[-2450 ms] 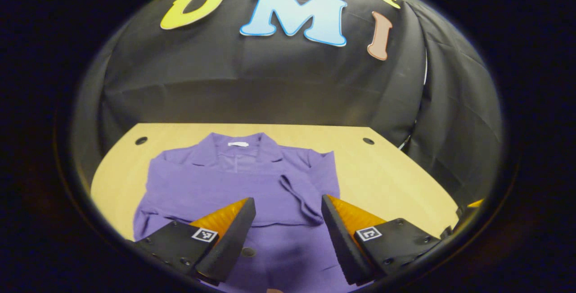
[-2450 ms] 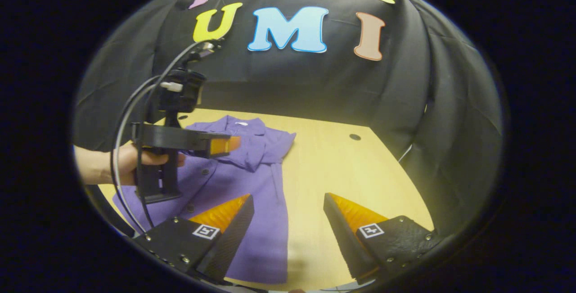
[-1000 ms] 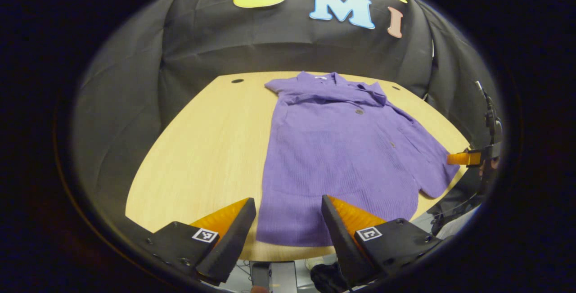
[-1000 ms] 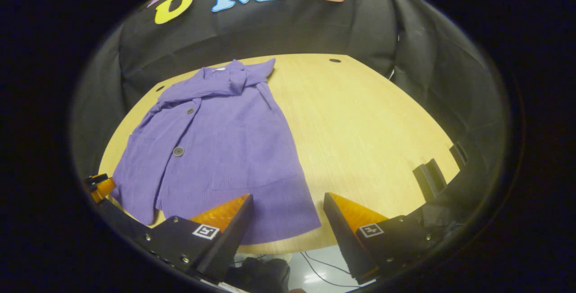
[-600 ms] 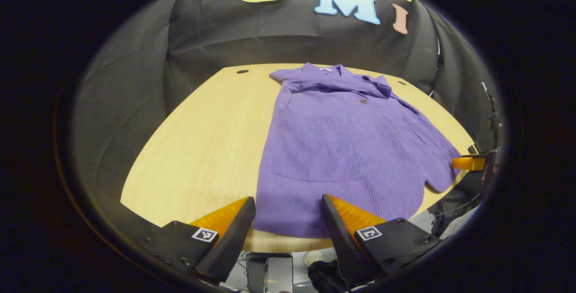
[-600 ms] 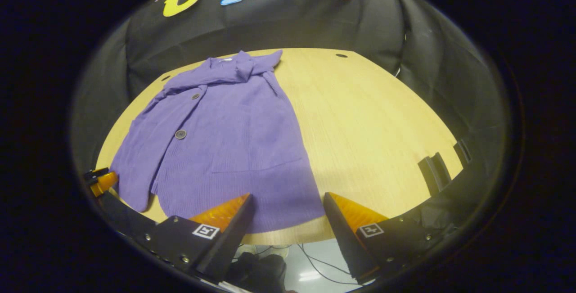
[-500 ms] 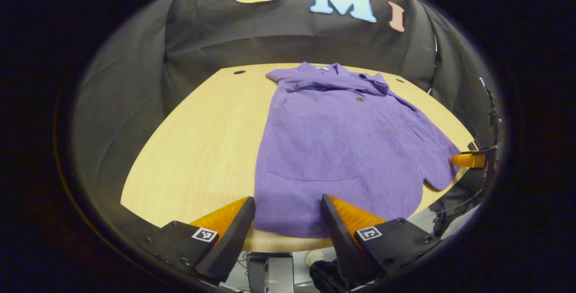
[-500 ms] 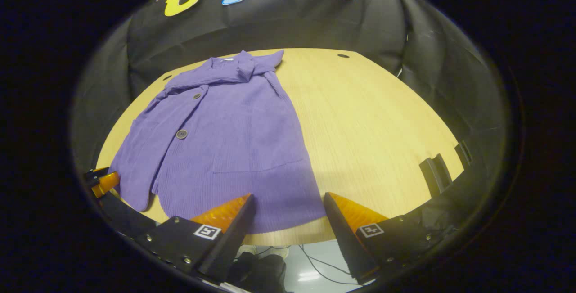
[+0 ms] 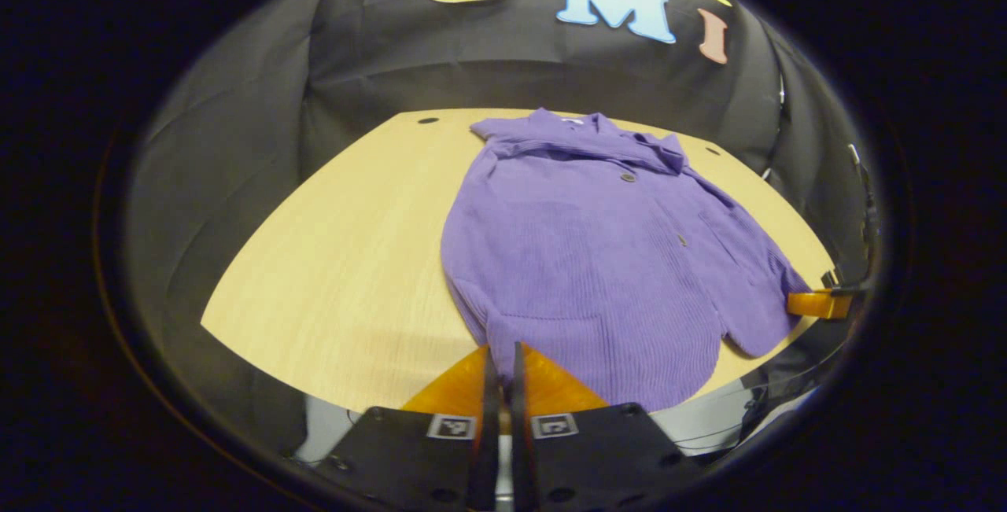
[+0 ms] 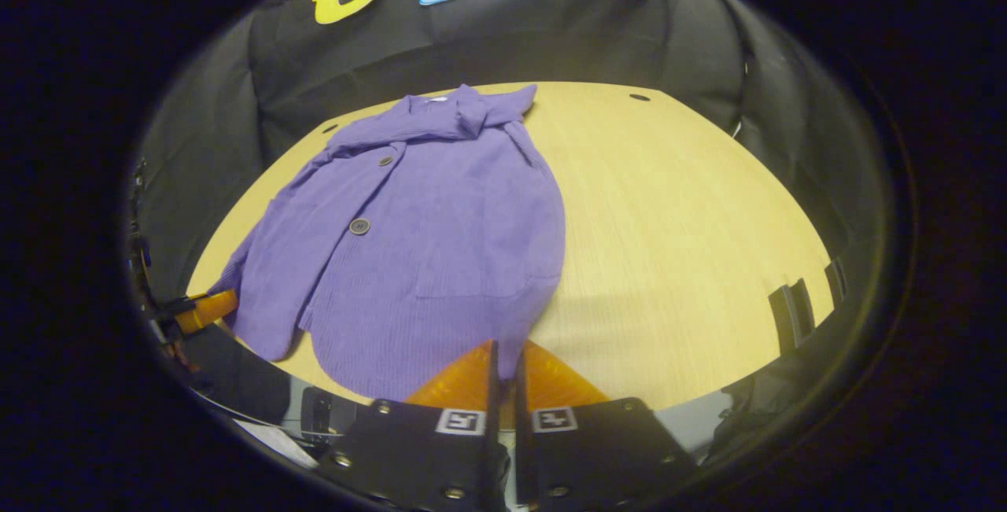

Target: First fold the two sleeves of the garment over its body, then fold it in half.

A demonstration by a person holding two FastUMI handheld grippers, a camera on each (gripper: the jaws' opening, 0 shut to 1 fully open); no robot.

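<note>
Starting at the left: left claw [image 9: 501,351] closed down narrow, fingers all but meeting, pinching the near left corner of the hem [image 9: 551,386], with cloth puckered up into the tips. Judged a real grip, not a brush, from the way the corner is drawn inward.

Moving to the middle: purple ribbed button-front garment [image 9: 598,252] lying face up on the pale wooden surface [image 9: 346,260], collar [image 9: 574,130] at the far edge, hem at the near edge and partly hanging past it. Sleeves [image 10: 472,115] apparently already turned in across the chest near the collar, though bunched and hard to read. One dark button [image 10: 359,226] plain on the placket.

On to the right: right claw [image 10: 503,351] likewise squeezed narrow, clamped on the near right hem corner, cloth running straight into the tips.

Judged to be the fold in half, just begun. To do it well:
- Raise both corners together and level, so the hem stays taut between them and does not sag in the middle.
- Lift only high enough to clear the body, then carry forward toward the collar in one arc.
- Keep the two claws as far apart as the hem is wide; drifting inward would crease the front.
- Watch the tucked sleeves: dragging cloth over them could pull them loose.
- Lay the hem down square against the collar line before letting go, both sides at once.
</note>
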